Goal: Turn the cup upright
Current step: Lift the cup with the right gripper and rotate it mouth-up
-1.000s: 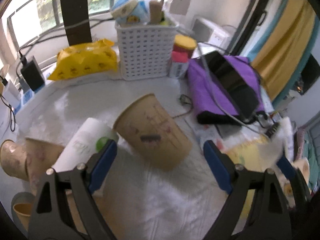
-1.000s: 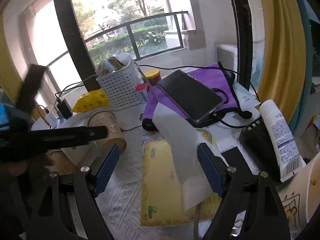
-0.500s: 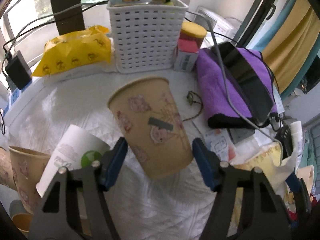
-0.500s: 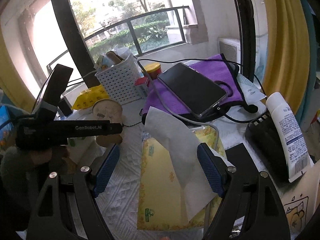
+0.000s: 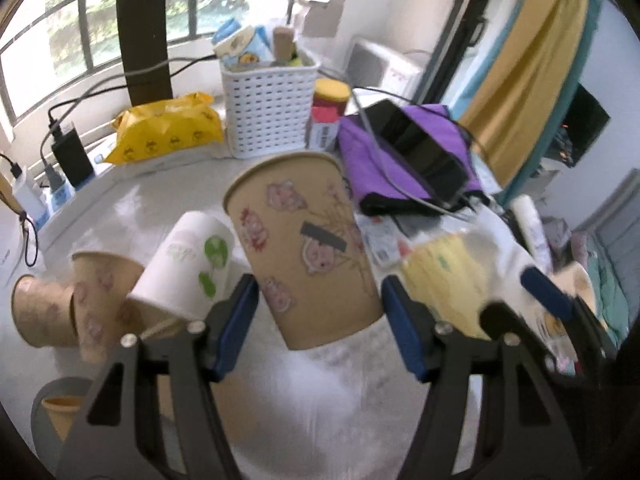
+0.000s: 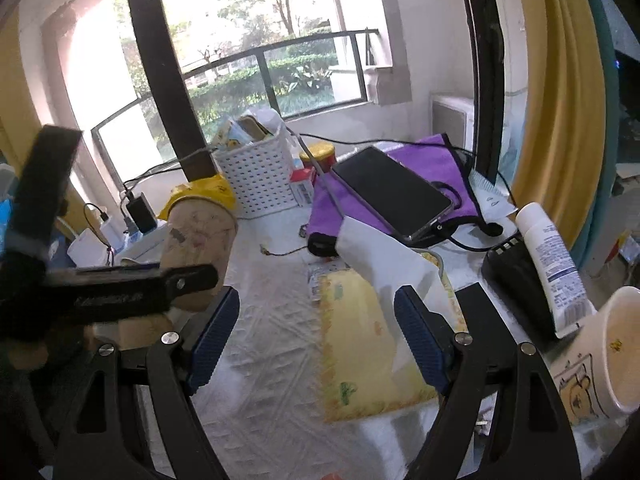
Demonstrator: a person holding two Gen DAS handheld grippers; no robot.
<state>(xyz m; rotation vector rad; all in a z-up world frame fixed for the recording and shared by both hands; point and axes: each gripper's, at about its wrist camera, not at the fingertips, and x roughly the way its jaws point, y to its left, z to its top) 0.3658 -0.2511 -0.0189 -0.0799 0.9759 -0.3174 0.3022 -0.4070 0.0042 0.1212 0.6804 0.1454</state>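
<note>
A tan paper cup [image 5: 308,248] with pink pig prints is held between the blue pads of my left gripper [image 5: 320,312], rim up and leaning a little left, its base just above the white cloth. The same cup [image 6: 200,240] shows at the left of the right wrist view, behind the left gripper's black arm. My right gripper [image 6: 316,336] is open and empty over the cloth and a yellow tissue pack [image 6: 372,340].
A white cup [image 5: 184,268] and tan cups [image 5: 72,304] lie on their sides at the left. A white basket [image 5: 268,104], yellow bag [image 5: 168,128], purple pouch with phone [image 5: 408,156], tube [image 6: 552,256] and mug [image 6: 600,364] crowd the table.
My left gripper closed on the lying tan cup, lifted it and turned it from lying tilted to nearly upright. The right gripper stayed open and barely moved.
</note>
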